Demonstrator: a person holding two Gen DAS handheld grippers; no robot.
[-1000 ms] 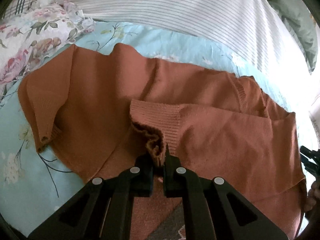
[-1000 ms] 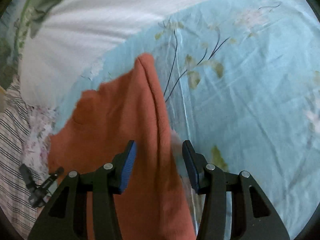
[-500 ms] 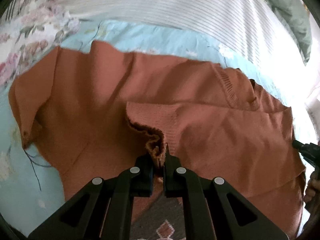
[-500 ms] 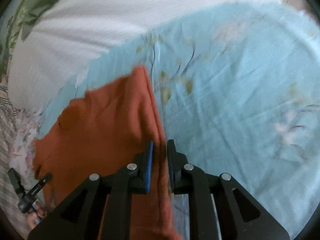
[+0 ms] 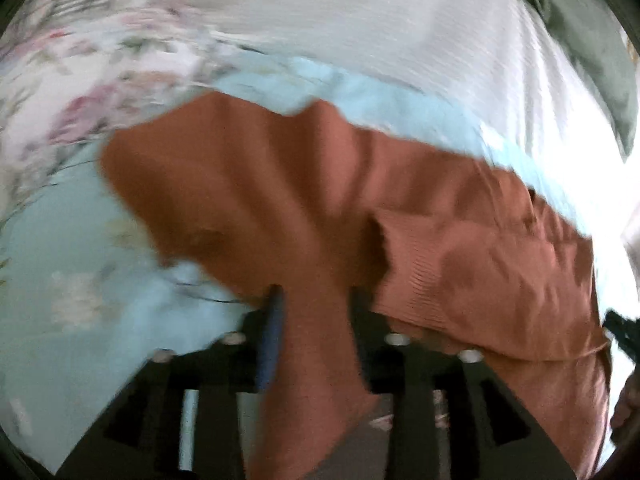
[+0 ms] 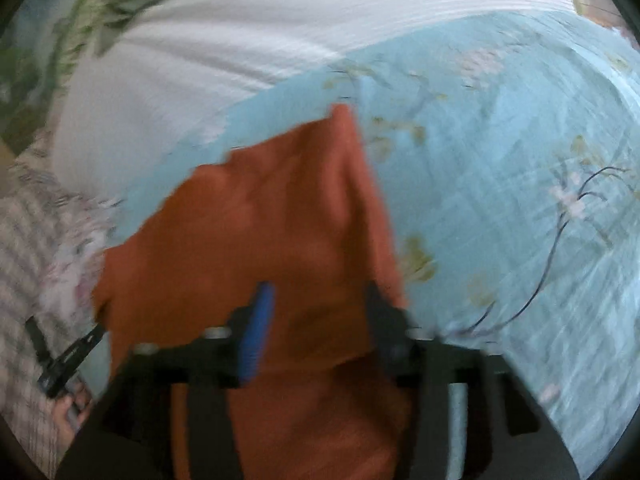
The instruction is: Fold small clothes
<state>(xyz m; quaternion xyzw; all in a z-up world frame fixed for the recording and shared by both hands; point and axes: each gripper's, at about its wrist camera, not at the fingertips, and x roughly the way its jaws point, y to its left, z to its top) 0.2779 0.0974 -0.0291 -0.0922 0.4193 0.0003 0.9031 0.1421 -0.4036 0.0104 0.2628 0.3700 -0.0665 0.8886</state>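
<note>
A rust-orange knit sweater (image 5: 320,200) lies on a light blue floral bedsheet (image 5: 80,280). One sleeve with a ribbed cuff (image 5: 416,264) is folded across its body. My left gripper (image 5: 316,320) is open, its jaws apart over the sweater's fabric, holding nothing. In the right wrist view the same sweater (image 6: 260,220) fills the lower middle. My right gripper (image 6: 316,320) is open too, jaws wide apart above the fabric. Both views are motion-blurred.
A white striped blanket (image 5: 400,32) lies behind the sweater and a pink floral pillow (image 5: 80,80) at far left. Green fabric (image 5: 592,40) sits at the upper right. The other gripper shows at the left edge of the right wrist view (image 6: 64,360).
Both grippers have opened. The left let go of the ribbed cuff, which now lies on the sweater. The right, shut on the sweater's edge half a second ago, has released it.
</note>
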